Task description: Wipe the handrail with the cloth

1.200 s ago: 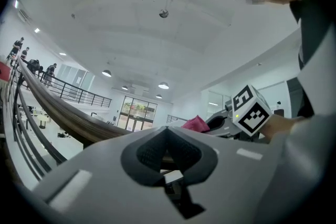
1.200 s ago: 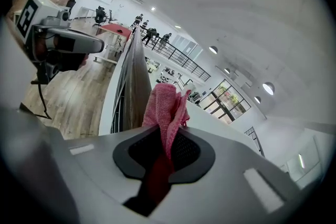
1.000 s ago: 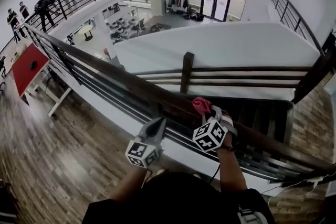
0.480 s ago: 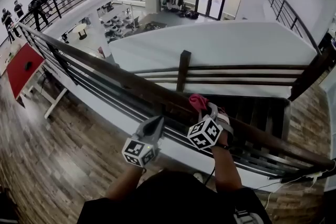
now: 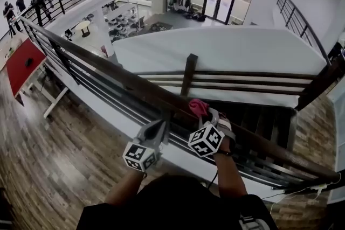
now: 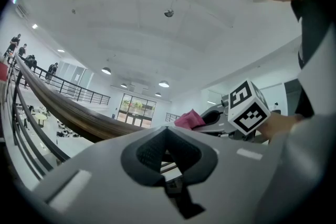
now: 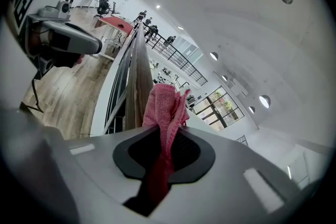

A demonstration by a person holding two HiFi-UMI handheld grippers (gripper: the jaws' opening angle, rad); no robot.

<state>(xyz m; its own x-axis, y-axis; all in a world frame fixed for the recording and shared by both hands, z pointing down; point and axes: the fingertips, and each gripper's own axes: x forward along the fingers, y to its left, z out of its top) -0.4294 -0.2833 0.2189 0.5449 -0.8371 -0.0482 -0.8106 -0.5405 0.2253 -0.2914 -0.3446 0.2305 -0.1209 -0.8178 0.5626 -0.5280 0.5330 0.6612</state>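
A dark wooden handrail (image 5: 135,85) runs from upper left to lower right across the head view, on a black metal balustrade. A pink cloth (image 5: 197,106) is bunched on top of the rail, and my right gripper (image 5: 207,114) is shut on it. In the right gripper view the pink cloth (image 7: 167,113) sticks up from between the jaws beside the handrail (image 7: 137,78). My left gripper (image 5: 159,127) hangs shut and empty just left of the right one, near the rail's near side. The left gripper view shows the handrail (image 6: 68,110) and the pink cloth (image 6: 189,119).
Beyond the balustrade is a drop to a lower floor with furniture (image 5: 121,19). A red table (image 5: 24,59) stands on the wooden floor at left. Several people (image 5: 38,0) stand along the far rail. A stairwell rail post (image 5: 186,74) rises behind the handrail.
My right gripper and the cloth have slid slightly left along the handrail. The left gripper has stayed close beside it.
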